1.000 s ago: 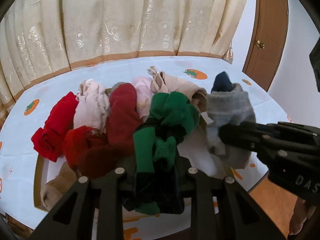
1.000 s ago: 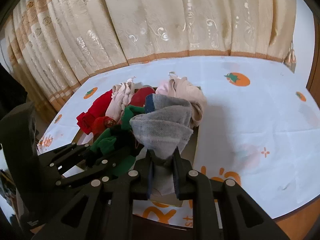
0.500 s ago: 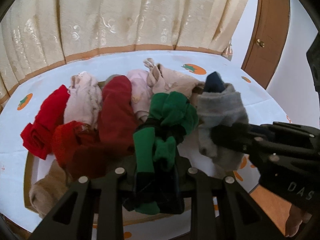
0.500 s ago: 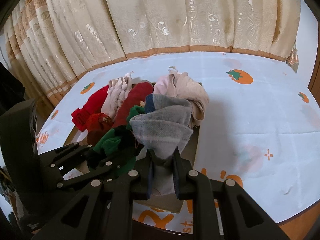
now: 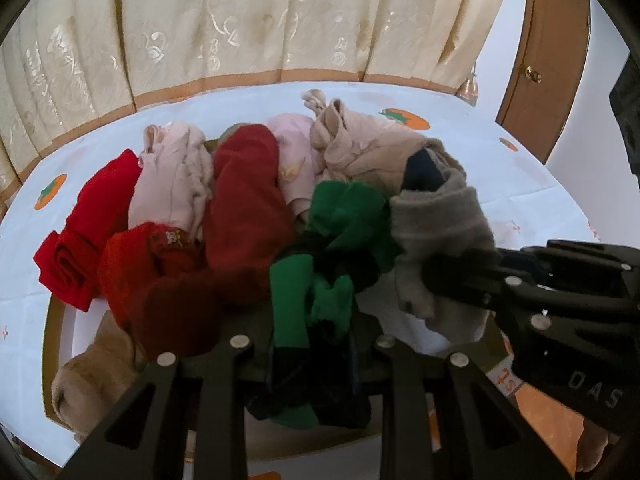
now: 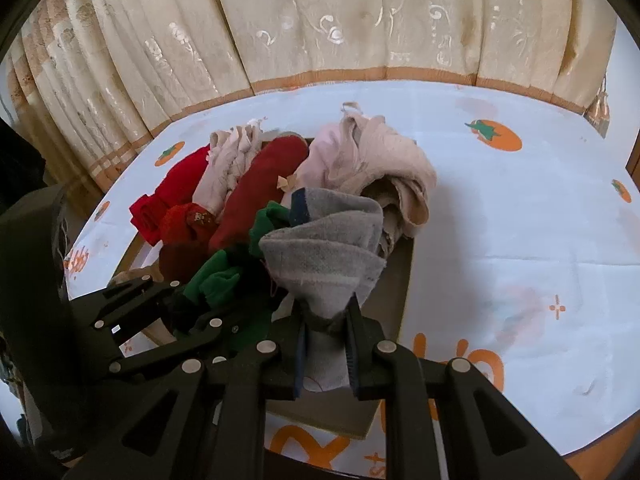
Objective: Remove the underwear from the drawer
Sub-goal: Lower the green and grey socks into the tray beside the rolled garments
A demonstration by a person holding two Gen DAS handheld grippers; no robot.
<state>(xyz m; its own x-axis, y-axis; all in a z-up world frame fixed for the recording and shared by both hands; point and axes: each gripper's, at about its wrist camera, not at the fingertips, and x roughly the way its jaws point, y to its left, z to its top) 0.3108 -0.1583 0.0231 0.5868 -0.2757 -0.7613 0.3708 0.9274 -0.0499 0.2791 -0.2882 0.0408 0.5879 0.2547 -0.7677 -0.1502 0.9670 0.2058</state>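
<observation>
A shallow wooden drawer [image 5: 51, 322] lies on the table, heaped with rolled garments. In the left wrist view my left gripper [image 5: 312, 332] is shut on a green and black piece of underwear [image 5: 288, 300] that hangs between its fingers. The right gripper [image 5: 434, 276] comes in from the right, shut on a grey piece with a navy band [image 5: 436, 216]. Seen from the right wrist, my right gripper [image 6: 326, 314] pinches that grey piece [image 6: 320, 256] above the drawer's front corner [image 6: 400, 280]. The left gripper [image 6: 180, 300] is to its left, with the green piece [image 6: 218, 280].
Red [image 5: 86, 240], pale pink [image 5: 172, 188], dark red [image 5: 244, 208] and beige [image 5: 360, 148] rolls fill the drawer. A white cloth with orange fruit prints [image 6: 520, 220] covers the round table. Cream curtains [image 6: 360, 20] hang behind, and a wooden door [image 5: 548, 60] stands at the right.
Both grippers have sunk a little toward the pile, so the garments look larger. Each still pinches the same piece.
</observation>
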